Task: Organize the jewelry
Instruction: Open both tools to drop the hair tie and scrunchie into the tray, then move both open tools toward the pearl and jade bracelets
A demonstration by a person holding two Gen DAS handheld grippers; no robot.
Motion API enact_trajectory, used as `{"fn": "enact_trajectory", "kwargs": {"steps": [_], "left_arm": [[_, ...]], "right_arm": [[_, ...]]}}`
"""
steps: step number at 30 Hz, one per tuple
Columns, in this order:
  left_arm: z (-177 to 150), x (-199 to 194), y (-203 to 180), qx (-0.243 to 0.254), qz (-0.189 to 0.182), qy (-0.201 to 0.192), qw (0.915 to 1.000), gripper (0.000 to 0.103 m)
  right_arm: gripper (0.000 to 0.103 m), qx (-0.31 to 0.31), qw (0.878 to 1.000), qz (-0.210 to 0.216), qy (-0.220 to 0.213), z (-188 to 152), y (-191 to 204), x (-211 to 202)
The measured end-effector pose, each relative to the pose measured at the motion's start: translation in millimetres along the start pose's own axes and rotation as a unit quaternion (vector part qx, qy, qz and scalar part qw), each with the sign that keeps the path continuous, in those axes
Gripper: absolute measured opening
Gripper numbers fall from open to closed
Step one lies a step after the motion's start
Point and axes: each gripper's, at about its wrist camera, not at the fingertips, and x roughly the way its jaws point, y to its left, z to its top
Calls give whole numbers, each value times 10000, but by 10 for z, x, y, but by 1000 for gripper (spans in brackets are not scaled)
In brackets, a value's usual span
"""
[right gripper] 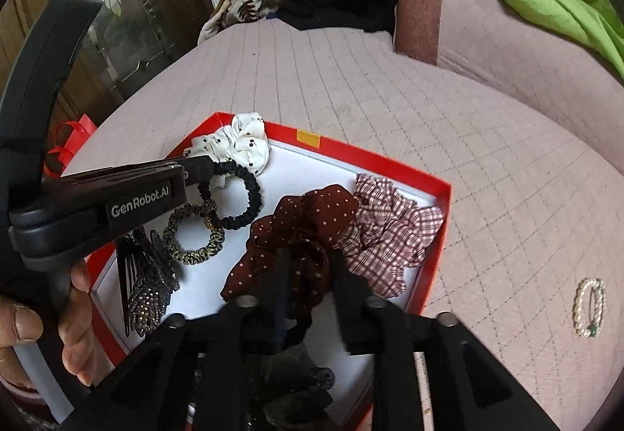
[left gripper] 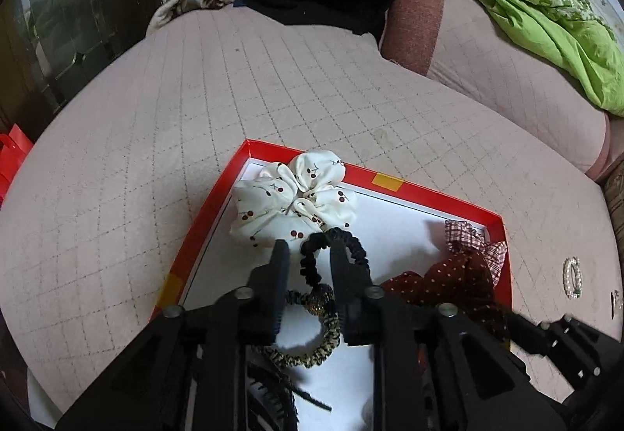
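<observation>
While both grippers tip steeply down over the red box (left gripper: 197,232), the left gripper (left gripper: 309,248) hangs above its left half with its fingers (left gripper: 279,275) a narrow way apart; the black scrunchie (left gripper: 353,249) lies in the gap and under the right finger, but whether the pads press it cannot be told. The right gripper (right gripper: 312,263) hovers over the maroon dotted scrunchie (right gripper: 312,212), fingers likewise narrowly parted, the fabric between them with no clear pinch. Inside the box's white floor lie also a white cherry-print scrunchie (left gripper: 288,197) at the far left corner, a leopard-print hair tie (left gripper: 312,349) nearer the camera, and a plaid scrunchie (right gripper: 390,236) against the right wall. Low red walls hem the box on every side shown; beyond them the pink quilted bed cover (left gripper: 273,88) stretches flat and open toward a pillow (left gripper: 413,25) and a green cloth (left gripper: 546,22). Only the right wrist view shows the person's hand (right gripper: 46,314) wrapped round the left gripper's handle, a dark claw clip (right gripper: 144,287) at the box's near left, and the plaid scrunchie in full. A pearl-edged clip (right gripper: 589,308) lies alone on the cover just right of the box, outside it, seen in both views.
</observation>
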Motion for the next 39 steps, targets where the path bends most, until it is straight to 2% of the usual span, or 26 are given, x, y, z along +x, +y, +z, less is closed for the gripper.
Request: {"fn": "enact_trajectory", "kwargs": {"steps": [2, 4, 8, 10, 11, 12, 13, 19, 25, 39], "left_arm": [[-24, -93, 5, -36, 52, -55, 10000, 26], [-58, -216, -7, -95, 124, -146, 9998, 30], [-172, -510, -73, -85, 279, -335, 9990, 33], [-266, -691, -120, -74, 338, -441, 9984, 38], [-313, -765, -143, -74, 350, -484, 9982, 43], [-362, -831, -168, -66, 355, -516, 9980, 48], [-426, -911, -209, -39, 364, -551, 9978, 49], [-730, -1253, -501, 208, 438, -689, 9964, 50], [-906, -1503, -780, 364, 419, -760, 9956, 51], [-1163, -1789, -1298, 951, 452, -866, 9907, 54]], "right_arm": [[44, -75, 9999, -38, -111, -4, 7, -77], [49, -109, 9997, -64, -206, -11, 12, -163], [55, -59, 9995, -10, -308, -82, -16, -389], [60, -31, 9993, 6, -379, -149, -39, -541], [63, -28, 9992, -2, -407, -172, -41, -588], [64, -22, 9990, -30, -445, -227, -61, -683], [64, -14, 9989, -46, -466, -273, -79, -749], [64, -11, 9982, -314, -518, -595, -211, -1103], [65, 244, 9972, -521, -476, -939, -445, -1377], [65, 1065, 9884, -905, -598, -1451, -1066, -1821]]}}
